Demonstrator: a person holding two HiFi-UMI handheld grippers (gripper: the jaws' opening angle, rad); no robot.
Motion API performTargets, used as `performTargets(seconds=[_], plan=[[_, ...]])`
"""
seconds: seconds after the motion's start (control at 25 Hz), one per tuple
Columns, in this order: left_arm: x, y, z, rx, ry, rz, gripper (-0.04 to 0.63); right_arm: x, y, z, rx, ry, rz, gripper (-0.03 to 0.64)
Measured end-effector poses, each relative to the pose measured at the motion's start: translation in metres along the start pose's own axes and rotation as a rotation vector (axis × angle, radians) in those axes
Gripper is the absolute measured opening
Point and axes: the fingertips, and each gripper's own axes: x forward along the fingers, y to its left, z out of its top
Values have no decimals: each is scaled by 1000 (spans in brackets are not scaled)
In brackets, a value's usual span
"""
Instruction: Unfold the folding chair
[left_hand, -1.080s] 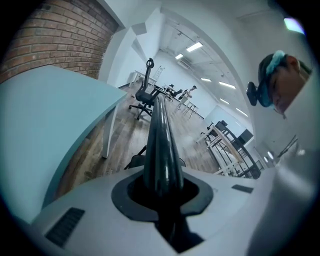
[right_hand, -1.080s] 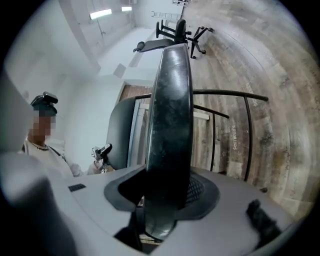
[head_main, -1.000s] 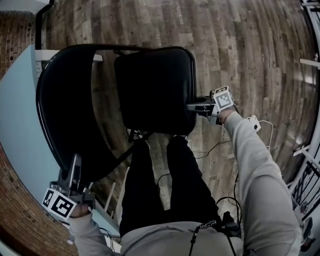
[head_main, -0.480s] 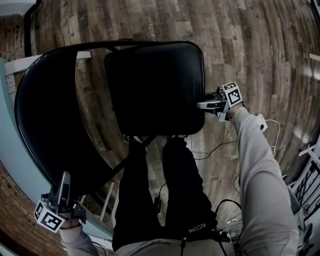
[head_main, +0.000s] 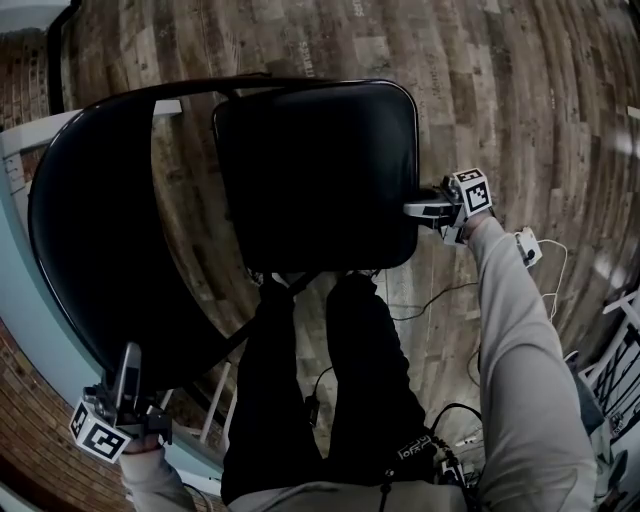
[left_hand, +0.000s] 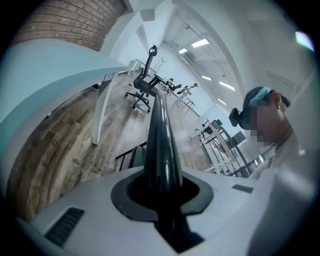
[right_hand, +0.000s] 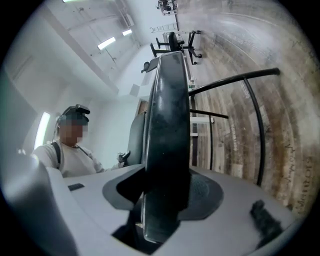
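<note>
Folding chair on the plank floor, just ahead of the legs. Nearly opened out, by the look of it: seat close to level, backrest off to its left in the head view. Left gripper clamped tight on the black frame tube at the backrest's rim. Right gripper closed on the right-hand edge of the seat, pads pressing on that padded edge from both sides.

To finish the step well:
- Press the seat edge down evenly with the right gripper, to a flat, firm stop.
- Hold the tube steady with the left gripper against sliding or tipping of the frame.
- Push along the swing of the hinge, never sideways: otherwise a likely slip off the thin edge.
- Mind the cable on the floor near the right side.
- Let go only after feeling a solid stand; chair feet out of sight here, so no checking by eye.

Count:
- One folding chair, with one seat and one backrest.
- Two grippers, each gripping a part of that chair.
- Two legs in dark trousers.
- One office chair far off in the left gripper view.
- At least one cable, possibly more among the loops by the right arm.
</note>
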Motion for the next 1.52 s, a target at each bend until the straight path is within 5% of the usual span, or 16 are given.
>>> performTargets(seconds=[0.08, 0.12, 0.28, 0.4, 0.64, 0.96, 1.08, 1.2, 1.24, 1.36, 1.52], plan=[[-1, 3, 4, 105, -26, 39, 98, -5, -12, 3, -36, -30, -146, 331], [-2, 6, 7, 161, -52, 57, 141, -8, -16, 5, -59, -50, -225, 359], [-15, 14, 12, 268, -141, 92, 358, -36, -9, 7, -167, -129, -523, 370], [-29, 16, 25, 307, -173, 115, 383, -54, 25, 16, -264, -179, -695, 382], [-64, -8, 58, 360, -166, 41, 390, -18, 151, 28, -441, -204, -767, 381], [-130, -127, 122, 480, -258, -241, 372, 119, 406, 50, -703, -239, -690, 379], [-151, -182, 142, 517, -322, -377, 321, 187, 512, 57, -886, -232, -685, 376], [-181, -248, 168, 662, -419, -445, 234, 253, 627, 61, -1119, -227, -706, 369], [-197, -264, 174, 717, -449, -435, 186, 276, 658, 55, -1171, -236, -708, 330], [-242, -298, 193, 826, -543, -408, 13, 337, 727, 35, -1276, -288, -720, 49], [-292, -335, 209, 880, -647, -458, 6, 385, 778, 26, -1308, -355, -801, 8]])
